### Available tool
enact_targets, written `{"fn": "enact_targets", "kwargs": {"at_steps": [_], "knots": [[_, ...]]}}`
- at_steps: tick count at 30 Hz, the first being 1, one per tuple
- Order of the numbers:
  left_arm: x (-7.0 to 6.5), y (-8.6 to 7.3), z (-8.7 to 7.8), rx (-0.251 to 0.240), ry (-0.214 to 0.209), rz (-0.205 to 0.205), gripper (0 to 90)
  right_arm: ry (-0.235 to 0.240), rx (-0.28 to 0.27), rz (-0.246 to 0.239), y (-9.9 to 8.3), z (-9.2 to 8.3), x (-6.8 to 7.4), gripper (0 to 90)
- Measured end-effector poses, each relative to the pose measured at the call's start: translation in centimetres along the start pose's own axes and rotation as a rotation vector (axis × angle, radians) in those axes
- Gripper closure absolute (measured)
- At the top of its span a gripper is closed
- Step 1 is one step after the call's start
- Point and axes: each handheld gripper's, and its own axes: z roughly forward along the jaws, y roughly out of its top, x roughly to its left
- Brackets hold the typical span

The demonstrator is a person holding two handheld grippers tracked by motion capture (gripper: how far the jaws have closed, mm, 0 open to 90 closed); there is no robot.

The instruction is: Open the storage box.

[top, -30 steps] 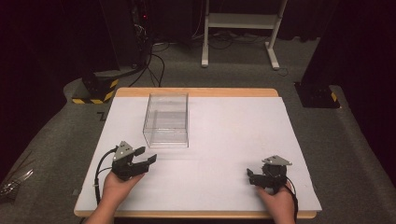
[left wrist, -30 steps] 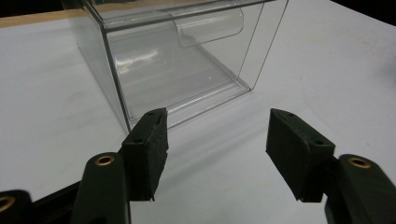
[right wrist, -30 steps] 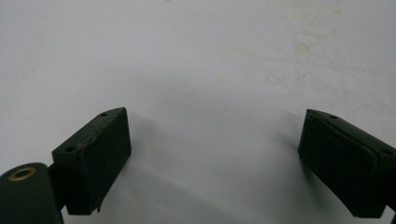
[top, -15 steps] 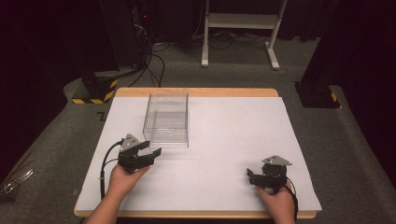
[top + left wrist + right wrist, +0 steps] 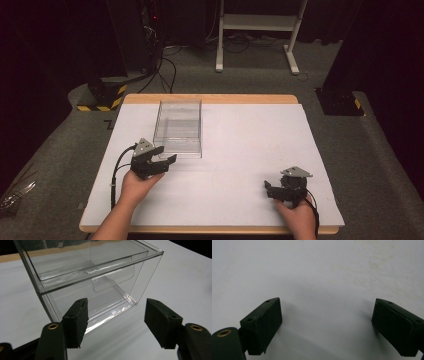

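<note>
A clear plastic box (image 5: 179, 127) stands on the white tabletop (image 5: 240, 150), left of centre. In the left gripper view the clear plastic box (image 5: 95, 277) rises just ahead of the jaws, with a curved clear flap inside it. My left gripper (image 5: 161, 162) is open just short of the box's near left corner, nothing between its jaws; the left gripper (image 5: 116, 320) has its jaws spread wide. My right gripper (image 5: 272, 189) rests low at the table's front right, open. The right gripper (image 5: 325, 325) faces bare white surface.
The table has a wooden edge (image 5: 210, 99) at the back. Beyond it on the floor are a white metal stand (image 5: 257, 30), black cables (image 5: 162, 65) and yellow-black striped bases (image 5: 100, 97). A dark base (image 5: 340, 102) sits off the right back corner.
My left gripper has moved forward and to the right, up to the clear box's near corner. The right gripper has stayed in place.
</note>
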Motion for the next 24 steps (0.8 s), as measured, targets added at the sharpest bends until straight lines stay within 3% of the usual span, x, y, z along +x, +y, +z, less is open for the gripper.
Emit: {"fn": "enact_targets", "kwargs": {"at_steps": [11,18,20,24], "knots": [[1.1,0.3,0.8,-0.007,-0.02,-0.027,39.2,-0.001,-0.001,-0.001,0.0,0.0,0.0,9.5],[2.0,0.1,1.3,-0.05,-0.094,-0.041,50.0,-0.001,0.0,0.0,0.0,0.0,0.0,9.5],[2.1,0.0,1.6,-0.057,-0.096,-0.04,52.0,-0.001,0.0,0.0,0.0,0.0,0.0,9.6],[2.5,0.0,1.7,-0.094,-0.122,-0.073,57.5,-0.002,-0.001,-0.002,0.0,0.0,0.0,9.7]]}}
